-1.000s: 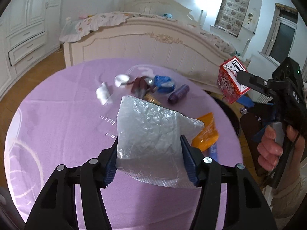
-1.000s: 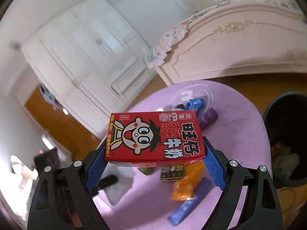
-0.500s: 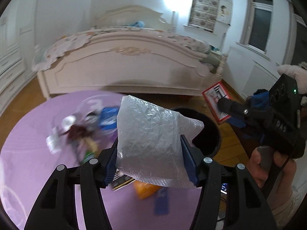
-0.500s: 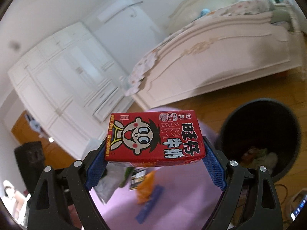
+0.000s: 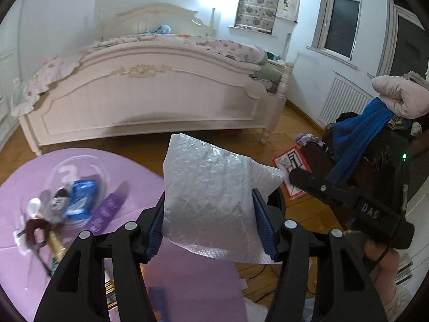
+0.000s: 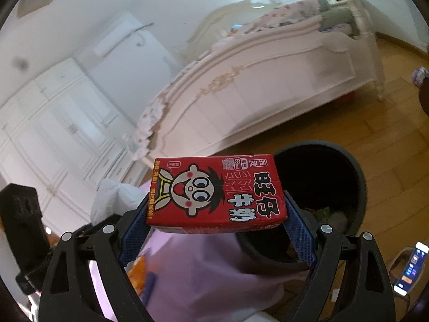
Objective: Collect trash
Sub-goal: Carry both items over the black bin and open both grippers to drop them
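Observation:
My left gripper [image 5: 209, 222] is shut on a silvery bubble-wrap pouch [image 5: 211, 187], held upright over the edge of the purple round table [image 5: 187, 281]. The pouch hides most of the bin in the left wrist view. My right gripper [image 6: 217, 222] is shut on a red milk carton [image 6: 214, 190] with a cartoon face, held level just in front of the black trash bin [image 6: 354, 182]. The bin stands on the floor and holds some rubbish. The right gripper and its carton [image 5: 288, 171] also show at the right of the left wrist view. The pouch [image 6: 115, 198] shows left of the carton.
Loose trash lies on the table: a blue packet [image 5: 80, 201], a purple tube [image 5: 107, 212], an orange wrapper [image 6: 138, 268]. A white bed [image 5: 150, 102] stands behind on the wooden floor. A phone [image 6: 410, 268] lies on the floor right of the bin. A radiator [image 5: 346, 102] lines the right wall.
Both hands have swung from over the table towards the bin, each keeping its item. The bin has grown larger and closer in the right wrist view; the table trash has slid left.

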Available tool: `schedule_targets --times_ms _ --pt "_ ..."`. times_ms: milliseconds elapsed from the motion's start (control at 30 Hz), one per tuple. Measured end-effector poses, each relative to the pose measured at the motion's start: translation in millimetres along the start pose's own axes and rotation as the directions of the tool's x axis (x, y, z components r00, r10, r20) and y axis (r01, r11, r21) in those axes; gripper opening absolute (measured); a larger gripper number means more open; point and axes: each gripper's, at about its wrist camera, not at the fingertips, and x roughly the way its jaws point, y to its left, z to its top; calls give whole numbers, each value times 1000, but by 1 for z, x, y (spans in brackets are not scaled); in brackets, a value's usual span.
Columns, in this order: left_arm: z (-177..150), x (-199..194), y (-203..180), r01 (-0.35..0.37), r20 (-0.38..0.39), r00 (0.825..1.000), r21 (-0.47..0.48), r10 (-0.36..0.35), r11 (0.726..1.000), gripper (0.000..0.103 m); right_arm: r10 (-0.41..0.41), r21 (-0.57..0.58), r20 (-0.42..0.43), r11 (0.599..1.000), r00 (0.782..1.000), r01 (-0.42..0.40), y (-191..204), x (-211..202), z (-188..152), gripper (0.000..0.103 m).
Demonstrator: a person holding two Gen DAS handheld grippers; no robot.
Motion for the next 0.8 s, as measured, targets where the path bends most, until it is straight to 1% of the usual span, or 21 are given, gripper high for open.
schedule_targets --times_ms 167,400,600,800 --pt "7 26 -10 26 -33 999 -1 -26 1000 59 -37 45 -10 998 999 38 -31 10 2 88" --pt "9 50 -21 34 -69 997 9 -33 999 59 -57 86 -24 995 998 59 -59 18 0 88" --pt "10 66 -26 40 -96 995 17 -39 999 59 -62 107 -36 992 997 65 -76 26 -1 88" --pt "13 79 -30 37 -114 993 19 -34 999 61 -52 118 -64 991 997 60 -79 38 5 88"
